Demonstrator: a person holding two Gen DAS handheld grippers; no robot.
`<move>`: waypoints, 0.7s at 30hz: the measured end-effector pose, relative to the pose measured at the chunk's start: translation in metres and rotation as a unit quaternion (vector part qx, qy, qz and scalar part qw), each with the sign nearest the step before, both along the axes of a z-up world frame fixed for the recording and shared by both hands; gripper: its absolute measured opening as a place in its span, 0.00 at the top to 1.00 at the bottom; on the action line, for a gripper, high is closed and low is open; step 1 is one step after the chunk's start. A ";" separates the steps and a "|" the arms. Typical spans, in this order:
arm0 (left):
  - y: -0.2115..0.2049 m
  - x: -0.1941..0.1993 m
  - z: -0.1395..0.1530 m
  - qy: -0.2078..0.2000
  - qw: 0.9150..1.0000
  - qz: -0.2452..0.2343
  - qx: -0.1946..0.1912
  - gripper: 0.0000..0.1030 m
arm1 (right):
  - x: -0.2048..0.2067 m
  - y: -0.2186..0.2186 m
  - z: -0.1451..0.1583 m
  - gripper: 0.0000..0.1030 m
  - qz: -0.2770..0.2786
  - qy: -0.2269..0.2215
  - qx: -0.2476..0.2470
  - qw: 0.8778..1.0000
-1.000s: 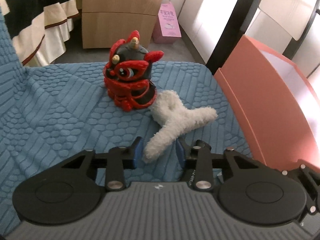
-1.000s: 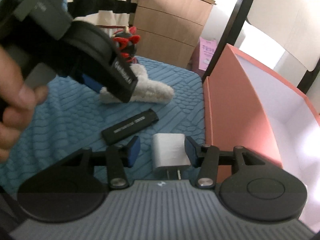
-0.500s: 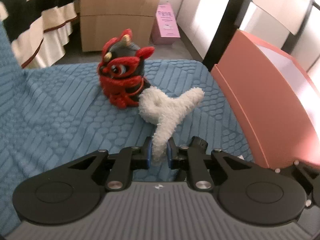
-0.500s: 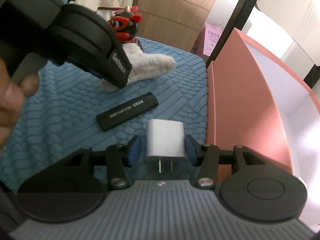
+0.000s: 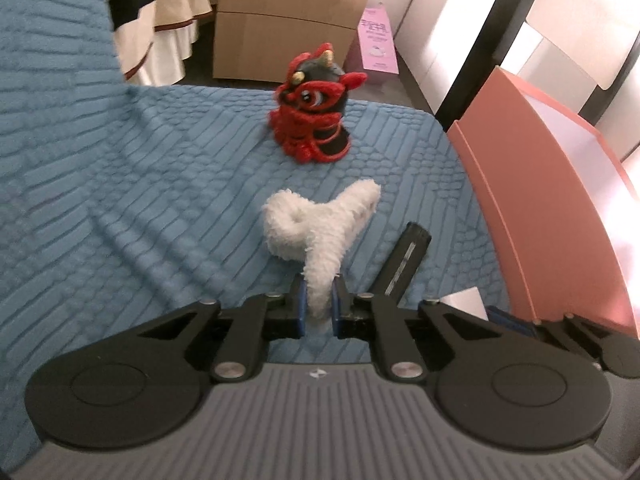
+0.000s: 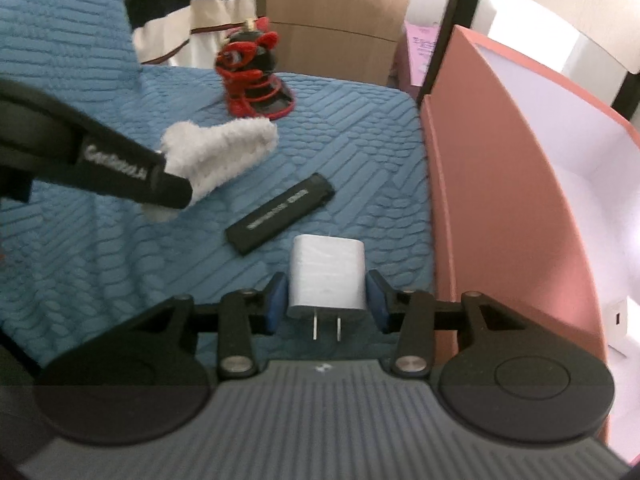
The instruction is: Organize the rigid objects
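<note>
Only our right wrist view shows the white charger (image 6: 327, 272) whole, prongs toward us, lying between the right gripper (image 6: 327, 302) pads, which have been closing, small gaps remaining. Since a second ago, our left gripper (image 5: 319, 306) has clamped the fluffy white Y-shaped toy (image 5: 320, 232) and drawn it off the red lion figure (image 5: 314, 104).

Two matching hand-held grippers: left gripper (image 5: 319, 308) and right gripper (image 6: 326, 305). Grey ribbed housing with a small white logo at the front edge, black linkage arms over round black discs, silver screw heads at the pivots, blue pads (image 6: 276, 307) on black fingers. White lettering along one black finger's side.
</note>
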State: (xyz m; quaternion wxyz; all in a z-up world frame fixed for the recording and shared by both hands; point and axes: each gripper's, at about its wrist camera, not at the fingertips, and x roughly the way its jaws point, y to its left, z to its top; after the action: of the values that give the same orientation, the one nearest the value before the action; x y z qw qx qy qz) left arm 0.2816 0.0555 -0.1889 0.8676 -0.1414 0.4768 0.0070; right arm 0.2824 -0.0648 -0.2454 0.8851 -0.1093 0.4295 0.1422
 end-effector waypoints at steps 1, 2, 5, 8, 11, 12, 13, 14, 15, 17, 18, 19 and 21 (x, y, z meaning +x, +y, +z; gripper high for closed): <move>0.001 -0.005 0.000 0.003 1.000 0.004 -0.003 0.86 | -0.006 0.001 0.003 0.56 0.003 -0.001 -0.002 1.000; 0.002 -0.011 0.000 0.007 1.000 0.008 -0.005 0.86 | -0.006 0.001 0.002 0.56 0.004 -0.001 -0.002 1.000; 0.002 -0.028 0.003 0.011 1.000 0.017 -0.005 0.86 | -0.015 -0.001 0.005 0.56 0.012 0.006 0.007 1.000; 0.003 -0.044 0.004 0.017 0.999 0.033 -0.017 0.86 | -0.023 -0.003 0.007 0.56 0.020 0.009 0.013 1.000; 0.001 -0.059 0.006 0.023 0.998 0.046 -0.021 0.86 | -0.029 -0.006 0.008 0.56 0.026 0.009 0.018 0.999; 0.000 -0.064 0.008 0.024 0.998 0.048 -0.022 0.86 | -0.032 -0.008 0.008 0.56 0.029 0.010 0.021 0.999; -0.001 -0.068 0.010 0.023 0.998 0.051 -0.021 0.86 | -0.034 -0.010 0.008 0.56 0.030 0.013 0.025 0.999; -0.002 -0.071 0.011 0.024 0.998 0.054 -0.020 0.86 | -0.036 -0.013 0.007 0.56 0.030 0.017 0.028 0.999; -0.004 -0.074 0.010 0.028 0.998 0.056 -0.017 0.86 | -0.038 -0.015 0.006 0.56 0.030 0.020 0.030 0.999; -0.005 -0.077 0.008 0.039 0.997 0.058 -0.019 0.86 | -0.041 -0.018 0.005 0.56 0.029 0.023 0.032 0.999; -0.005 -0.077 0.007 0.042 0.997 0.057 -0.020 0.86 | -0.043 -0.018 0.004 0.56 0.030 0.022 0.032 0.999; -0.005 -0.076 0.007 0.043 0.997 0.057 -0.021 0.86 | -0.044 -0.018 0.004 0.56 0.034 0.020 0.031 0.999; -0.003 -0.075 0.008 0.044 0.997 0.061 -0.029 0.85 | -0.045 -0.018 0.004 0.56 0.038 0.018 0.028 0.999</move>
State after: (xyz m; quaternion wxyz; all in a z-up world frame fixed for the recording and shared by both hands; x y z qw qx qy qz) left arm 0.2064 0.0524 -0.1807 0.8392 -0.1951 0.5049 0.0519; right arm 0.2372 -0.0826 -0.2409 0.8739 -0.0979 0.4366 0.1900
